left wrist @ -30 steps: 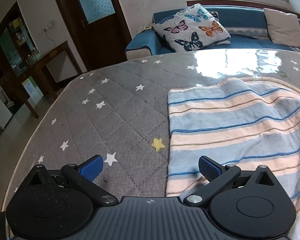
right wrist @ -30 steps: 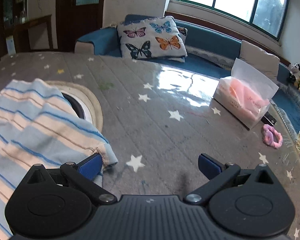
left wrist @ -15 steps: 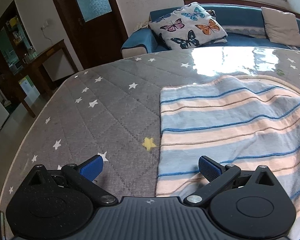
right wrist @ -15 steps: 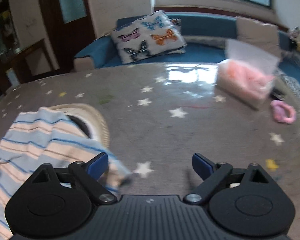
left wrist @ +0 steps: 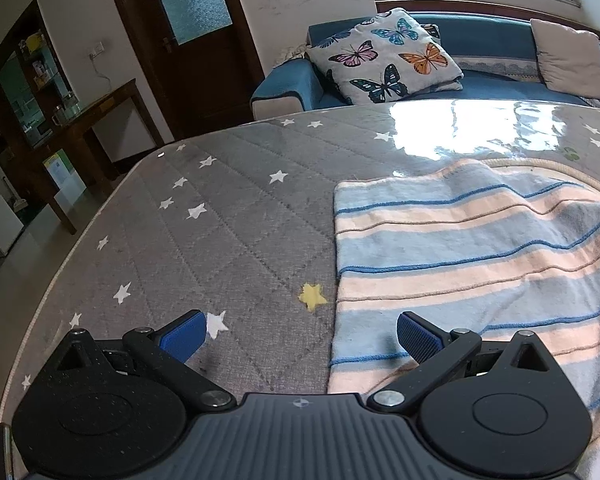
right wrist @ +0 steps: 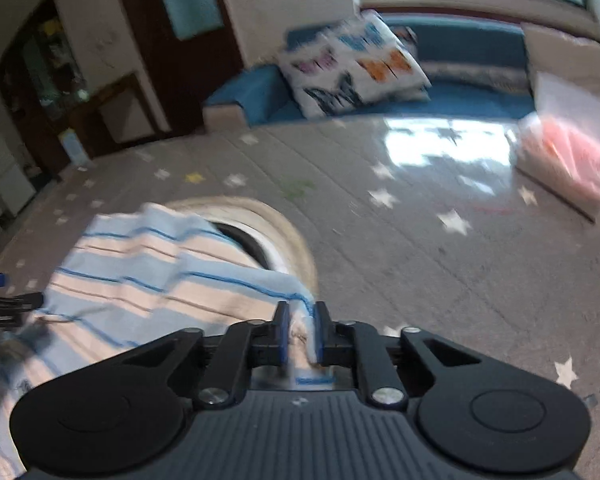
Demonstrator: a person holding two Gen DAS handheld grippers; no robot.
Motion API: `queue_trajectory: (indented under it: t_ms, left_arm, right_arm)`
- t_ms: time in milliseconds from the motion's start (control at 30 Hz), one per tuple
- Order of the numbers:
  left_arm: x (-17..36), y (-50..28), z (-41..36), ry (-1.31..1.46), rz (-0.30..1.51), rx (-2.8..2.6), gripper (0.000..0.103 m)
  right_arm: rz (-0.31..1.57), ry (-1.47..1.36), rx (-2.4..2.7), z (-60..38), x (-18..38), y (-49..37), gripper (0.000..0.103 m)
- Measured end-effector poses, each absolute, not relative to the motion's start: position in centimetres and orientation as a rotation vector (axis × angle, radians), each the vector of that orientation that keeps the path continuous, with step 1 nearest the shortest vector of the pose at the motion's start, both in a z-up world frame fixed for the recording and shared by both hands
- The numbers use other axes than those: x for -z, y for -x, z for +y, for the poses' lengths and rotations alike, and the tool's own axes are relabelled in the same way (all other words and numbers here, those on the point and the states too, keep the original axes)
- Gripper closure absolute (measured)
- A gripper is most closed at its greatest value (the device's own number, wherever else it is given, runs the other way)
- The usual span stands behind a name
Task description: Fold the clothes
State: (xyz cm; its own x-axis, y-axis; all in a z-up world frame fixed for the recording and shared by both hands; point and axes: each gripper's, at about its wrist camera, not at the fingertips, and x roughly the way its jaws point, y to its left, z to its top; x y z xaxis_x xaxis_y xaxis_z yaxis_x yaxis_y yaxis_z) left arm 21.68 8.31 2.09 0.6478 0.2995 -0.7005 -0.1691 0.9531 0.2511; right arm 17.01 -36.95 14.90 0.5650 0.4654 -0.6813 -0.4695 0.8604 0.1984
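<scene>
Soft, light terry in pale blue and peach stripes, the striped towel-like cloth (left wrist: 476, 248) lying spread on the grey star-printed quilted table (left wrist: 204, 216), partly over a round beige-rimmed mat (right wrist: 272, 220); likely limp, draping, sliding easily on the glossy cover; best taken at corners or hems. Right hand-held gripper (right wrist: 299, 330) closing tight onto the cloth's near right corner, fabric bunched between the blue pads. Left hand-held gripper (left wrist: 300, 336) spread wide astride the cloth's near left edge, gripping nothing. Shown only by the right view: pinched corner, mat, clear bag of pink contents (right wrist: 572, 160) far right. Shown only by the left view, sharper: flat left hem
</scene>
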Motion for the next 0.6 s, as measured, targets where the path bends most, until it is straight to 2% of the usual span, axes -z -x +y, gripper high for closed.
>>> queue_trajectory:
  t_ms: [133,267,300,333,433,600]
  left_arm:
    - [-2.0,-21.8,8.5,-0.165,0.828,-0.273,0.000]
    - [-1.9,-22.0,8.6,-0.161,0.830,-0.278,0.000]
    - [-1.9,-22.0,8.7,-0.161,0.830,-0.279,0.000]
    - [-1.9,-22.0,8.7,-0.161,0.830,-0.280,0.000]
    - [-2.0,-22.0,9.0,-0.161,0.826,-0.283,0.000]
    - [-2.0,-22.0,9.5,-0.160,0.825,-0.293,0.000]
  right_arm:
    - [0.664,0.167,-0.695,-33.1,-16.8,-11.9,0.094]
    - [0.633,0.325,-0.851,-29.5,-16.0,-7.9,0.093]
    - [0.651,0.362,-0.890,-28.5,-15.3,-6.9,0.089]
    - [0.671,0.368,-0.909,-28.2,-14.9,-6.6,0.086]
    - [0.746,0.351,-0.966,-28.2,-14.0,-6.0,0.086]
    - [0.769,0.189,-0.953,-31.4,-16.0,-7.5,0.082]
